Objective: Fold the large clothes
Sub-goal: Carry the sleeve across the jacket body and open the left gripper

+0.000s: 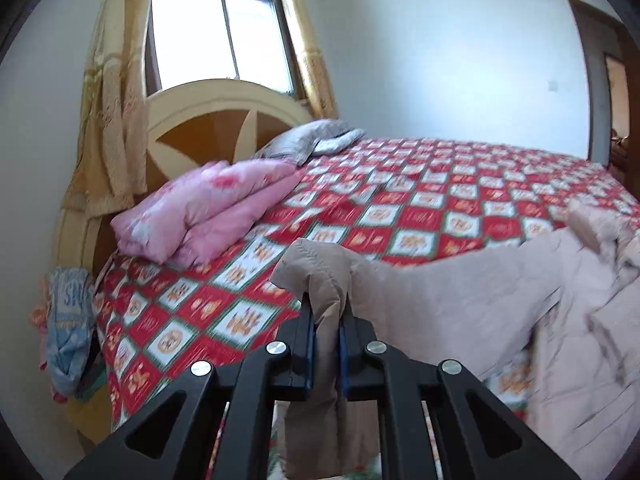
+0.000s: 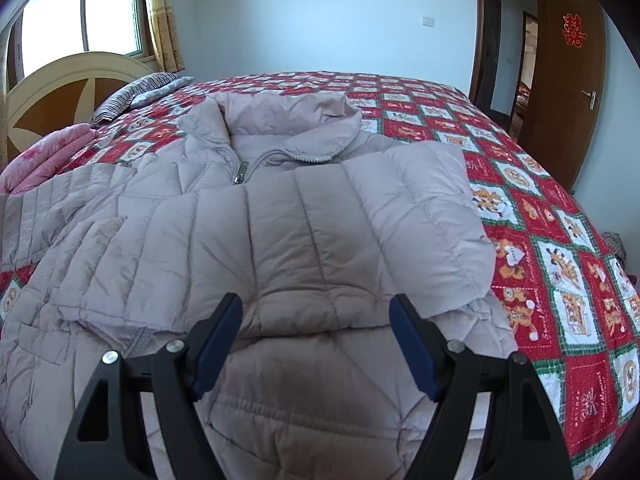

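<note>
A pale pinkish-beige quilted puffer jacket (image 2: 280,216) lies spread face-up on a bed covered with a red, white and green patchwork-print bedspread (image 2: 560,248), its stand-up collar (image 2: 288,116) toward the far side and its silver zipper (image 2: 240,172) partly open at the neck. One sleeve (image 2: 420,216) is folded across the chest, lying flat on the jacket's front. The right claw (image 2: 316,344) hovers above the lower front of the jacket with its blue-padded fingers (image 2: 216,344) spread wide and nothing between them. In the left wrist view the left claw (image 1: 327,336) is pressed together on a bunched end of the jacket's fabric (image 1: 320,272), which looks like a sleeve cuff; the cloth stands up above the pads (image 1: 310,344) and hangs down below them, and from the pinched part the material stretches away to the right toward the rest of the jacket (image 1: 580,320) heaped on the bedspread (image 1: 360,216). That view is somewhat blurred. At the head of the bed a folded pink floral quilt (image 1: 208,216) rests against a cream and brown wooden headboard (image 1: 208,128), with a grey striped pillow (image 1: 312,140) just beyond it. Yellow curtains (image 1: 112,120) frame a bright window (image 1: 216,32) behind the headboard, and a brown wooden door (image 2: 572,88) stands open on the far right.
</note>
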{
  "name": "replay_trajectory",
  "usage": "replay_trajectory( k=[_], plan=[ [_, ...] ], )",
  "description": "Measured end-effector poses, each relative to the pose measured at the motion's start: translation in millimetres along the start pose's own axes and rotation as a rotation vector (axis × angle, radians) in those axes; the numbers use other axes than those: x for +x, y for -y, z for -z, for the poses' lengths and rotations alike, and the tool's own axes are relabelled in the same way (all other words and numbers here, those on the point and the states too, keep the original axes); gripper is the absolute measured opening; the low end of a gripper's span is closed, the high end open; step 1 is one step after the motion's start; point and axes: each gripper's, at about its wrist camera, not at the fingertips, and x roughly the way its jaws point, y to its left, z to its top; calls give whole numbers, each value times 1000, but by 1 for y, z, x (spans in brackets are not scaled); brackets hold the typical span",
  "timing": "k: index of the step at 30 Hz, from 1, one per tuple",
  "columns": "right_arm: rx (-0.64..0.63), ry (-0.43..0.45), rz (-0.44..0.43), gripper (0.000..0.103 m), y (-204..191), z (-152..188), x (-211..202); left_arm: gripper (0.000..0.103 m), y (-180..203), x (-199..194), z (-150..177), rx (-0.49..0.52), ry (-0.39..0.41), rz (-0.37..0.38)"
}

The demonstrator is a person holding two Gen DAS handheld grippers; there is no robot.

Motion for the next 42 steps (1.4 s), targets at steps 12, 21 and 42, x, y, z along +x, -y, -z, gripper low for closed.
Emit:
replay_trajectory(
  k=[12,21,42],
  plan=[
    [90,-34,14,79,32,23,3,9,182,-24,-48,183,47,277],
    [115,-42,-19,86,36,33,8,9,309,-42,-38,278,35,460],
    [136,-33,-43,89,39,37,11,98,413,-63,18,400,92,596]
  ],
)
